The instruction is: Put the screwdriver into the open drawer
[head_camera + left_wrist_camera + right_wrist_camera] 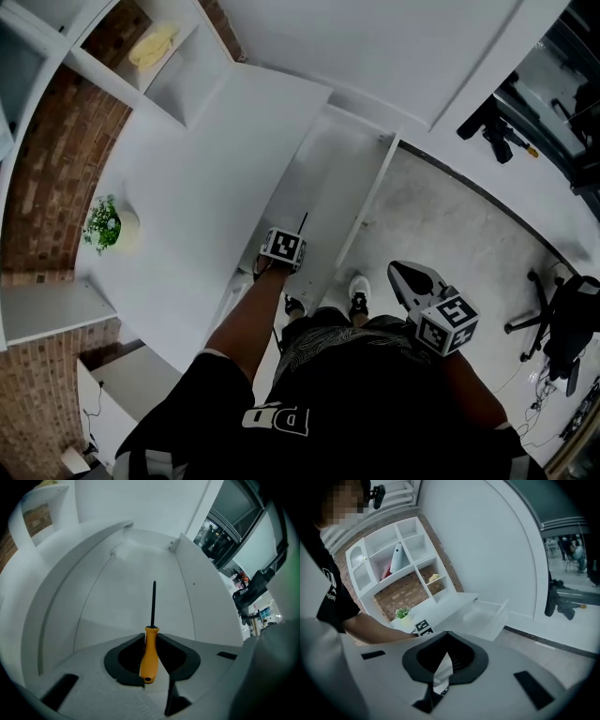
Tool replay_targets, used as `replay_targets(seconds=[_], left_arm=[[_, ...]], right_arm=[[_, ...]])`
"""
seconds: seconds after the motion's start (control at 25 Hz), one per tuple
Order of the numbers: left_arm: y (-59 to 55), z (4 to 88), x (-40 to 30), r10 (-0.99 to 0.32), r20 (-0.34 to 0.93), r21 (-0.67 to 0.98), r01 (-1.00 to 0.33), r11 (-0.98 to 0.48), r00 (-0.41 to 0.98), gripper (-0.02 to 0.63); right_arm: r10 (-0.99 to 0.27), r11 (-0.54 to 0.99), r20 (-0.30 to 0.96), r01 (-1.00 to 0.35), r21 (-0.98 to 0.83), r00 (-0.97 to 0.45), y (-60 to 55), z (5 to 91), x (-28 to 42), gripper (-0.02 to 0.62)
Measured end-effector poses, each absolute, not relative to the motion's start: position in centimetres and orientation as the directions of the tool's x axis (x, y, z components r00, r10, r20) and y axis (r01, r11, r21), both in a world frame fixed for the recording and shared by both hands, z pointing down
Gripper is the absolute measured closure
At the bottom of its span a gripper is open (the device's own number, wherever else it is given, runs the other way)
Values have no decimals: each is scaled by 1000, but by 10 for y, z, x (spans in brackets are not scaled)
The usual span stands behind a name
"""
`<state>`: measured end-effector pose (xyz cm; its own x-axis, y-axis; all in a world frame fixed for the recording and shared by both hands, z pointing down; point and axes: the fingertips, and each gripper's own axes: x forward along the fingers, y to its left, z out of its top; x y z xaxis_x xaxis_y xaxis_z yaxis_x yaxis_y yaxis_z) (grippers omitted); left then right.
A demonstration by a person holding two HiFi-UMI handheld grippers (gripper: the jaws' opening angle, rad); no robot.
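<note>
A screwdriver [150, 653] with an orange handle and a thin black shaft is clamped between the jaws of my left gripper [151, 641], shaft pointing ahead. It hangs just above the bare white floor of the open drawer [131, 588]. In the head view the left gripper [292, 242] points steeply down over the drawer [328, 178], with the black shaft [303, 222] showing beyond its marker cube. My right gripper [405, 274] is held off to the right over the floor, outside the drawer. Its jaws [440, 677] meet at the tips with nothing between them.
The drawer juts from a white desk [187, 187] bearing a small potted plant [103, 225]. White shelves [153, 45] stand behind it against a brick wall. The person's shoes [358, 291] are near the drawer's front. An office chair [567, 323] and a black tool [492, 127] are at the right.
</note>
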<state>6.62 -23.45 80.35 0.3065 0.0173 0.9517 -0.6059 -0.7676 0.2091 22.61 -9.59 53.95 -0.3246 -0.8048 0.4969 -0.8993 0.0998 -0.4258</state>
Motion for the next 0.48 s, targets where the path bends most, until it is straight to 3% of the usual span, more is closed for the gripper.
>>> replay_targets(seconds=[0.48], left_arm=[[-247,845,78,55,971,181,-561,-808,234,517]], right_arm=[[-792,44,532,-897,-440,-300,-95,556,242,591]])
